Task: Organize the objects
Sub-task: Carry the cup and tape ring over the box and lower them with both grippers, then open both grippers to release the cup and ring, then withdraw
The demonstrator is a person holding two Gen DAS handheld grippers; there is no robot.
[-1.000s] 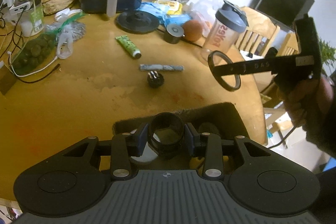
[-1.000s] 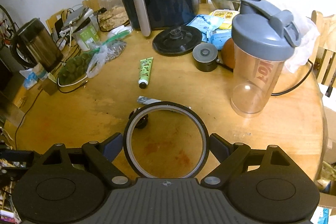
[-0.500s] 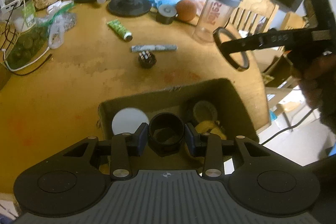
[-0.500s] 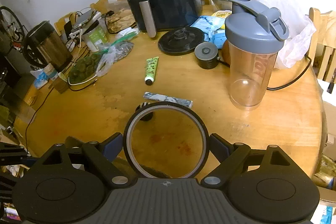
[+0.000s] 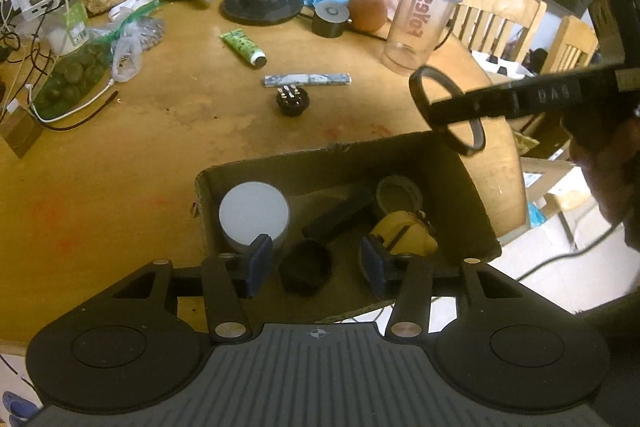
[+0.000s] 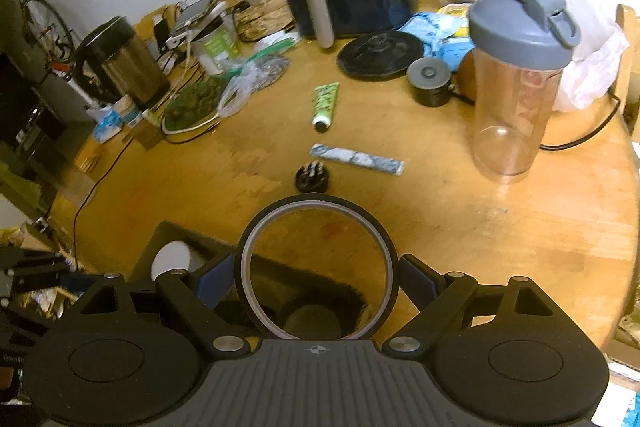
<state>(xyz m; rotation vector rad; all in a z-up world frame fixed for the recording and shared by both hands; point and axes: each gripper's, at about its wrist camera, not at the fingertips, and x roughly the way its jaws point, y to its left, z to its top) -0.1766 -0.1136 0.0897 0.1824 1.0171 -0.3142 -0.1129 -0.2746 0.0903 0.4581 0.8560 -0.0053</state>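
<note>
The black ring (image 6: 318, 269), that's the piece in play on the right side: it's clamped edge to edge between the pads of the right gripper (image 6: 318, 277), standing upright over the near end of the cardboard box (image 5: 472, 187). From the left camera you see it too, hanging out past the jaw tips above the box's far right corner. I'd call it light and stiff, a thin hoop with a pale inner lining, likely smooth on the rim, so the grip across its widest span is the sensible one; squeeze off-centre and it could pop out sideways.

Over on the left, the left gripper (image 5: 316, 261) has just been opening its jaws, and the small black cup (image 5: 306, 273) sits between the pads with a gap on both sides, not pinched, down in the box. It looks rigid and light, easy to take by its round wall.

Further out in the box: a white round lid (image 5: 254, 213) on the left, a yellow thing (image 5: 404, 233) on the right. On the table (image 5: 120, 147) beyond, a green tube (image 5: 243, 47), a grey wrapped bar (image 5: 306, 79), a black plug (image 5: 293, 100). The shaker bottle (image 5: 424, 19) carries red lettering, seemingly mirrored through the plastic, not readable for sure. The right gripper's side shows what looks like "DAS".
</note>
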